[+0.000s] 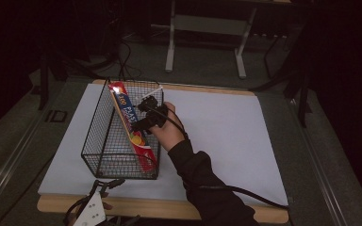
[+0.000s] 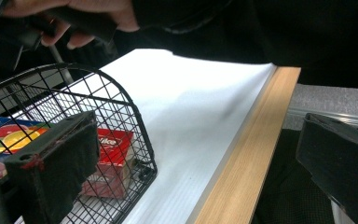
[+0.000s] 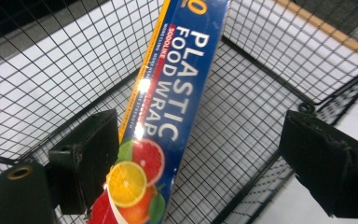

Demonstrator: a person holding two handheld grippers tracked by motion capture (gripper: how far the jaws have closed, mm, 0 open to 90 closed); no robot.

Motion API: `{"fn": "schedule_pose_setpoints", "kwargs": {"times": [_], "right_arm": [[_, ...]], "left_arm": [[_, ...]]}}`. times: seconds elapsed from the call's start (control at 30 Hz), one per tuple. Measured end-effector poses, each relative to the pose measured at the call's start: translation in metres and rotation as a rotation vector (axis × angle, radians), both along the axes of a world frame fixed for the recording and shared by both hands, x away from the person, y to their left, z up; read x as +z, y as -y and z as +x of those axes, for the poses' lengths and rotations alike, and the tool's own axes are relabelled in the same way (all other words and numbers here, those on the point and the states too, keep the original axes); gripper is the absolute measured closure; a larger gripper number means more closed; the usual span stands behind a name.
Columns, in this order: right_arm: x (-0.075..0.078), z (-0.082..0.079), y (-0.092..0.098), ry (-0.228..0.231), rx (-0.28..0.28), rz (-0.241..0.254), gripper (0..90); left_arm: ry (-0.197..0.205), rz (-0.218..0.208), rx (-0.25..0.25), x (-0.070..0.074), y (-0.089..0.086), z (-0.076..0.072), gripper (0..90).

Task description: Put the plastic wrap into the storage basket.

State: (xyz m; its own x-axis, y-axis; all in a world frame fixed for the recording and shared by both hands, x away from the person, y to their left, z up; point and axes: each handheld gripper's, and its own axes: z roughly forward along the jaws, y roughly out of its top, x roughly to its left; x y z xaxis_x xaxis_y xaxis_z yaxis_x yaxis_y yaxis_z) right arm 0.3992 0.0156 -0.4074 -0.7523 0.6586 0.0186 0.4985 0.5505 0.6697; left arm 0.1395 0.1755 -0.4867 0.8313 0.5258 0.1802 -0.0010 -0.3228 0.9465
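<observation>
On the white mat point(image 1: 226, 136): wire basket point(image 1: 99, 141) at left, box of plastic wrap point(image 1: 131, 128) leaning inside it.

At the near-left table edge, left gripper point(image 1: 104, 188) idle, jaws spread wide and holding nothing. Further right, over the basket, right gripper point(image 3: 193, 158) with jaws apart either side of the box, left jaw just beside it, no grip. Placing apparently done, box already in the basket; seemingly only withdrawal of the right hand point(image 1: 168, 133) left.

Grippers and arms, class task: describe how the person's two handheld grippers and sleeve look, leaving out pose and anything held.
Each gripper has two blocky black jaws. The right gripper is black, trailing a black cable along a dark sleeve. The left gripper is black too and carries a white plate dotted with small holes.
</observation>
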Motion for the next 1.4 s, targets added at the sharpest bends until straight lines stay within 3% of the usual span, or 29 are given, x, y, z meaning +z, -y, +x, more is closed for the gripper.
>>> {"fn": "schedule_pose_setpoints", "kwargs": {"times": [0.5,0.83,1.13,1.4], "right_arm": [[0.019,-0.011,0.057,0.046,-0.046,0.024,13.0],[0.015,-0.02,0.085,0.054,-0.058,0.036,13.1],[0.014,-0.033,0.116,0.114,-0.093,0.091,13.9],[-0.001,-0.046,0.142,0.126,-0.093,0.089,14.2]], "left_arm": [[-0.006,0.005,0.006,-0.001,0.001,0.001,0.0],[-0.007,0.005,0.006,-0.001,0.002,0.001,0.0],[-0.008,0.005,0.005,-0.001,0.002,0.001,0.0],[-0.008,0.008,0.005,-0.001,0.003,0.001,0.0]]}}
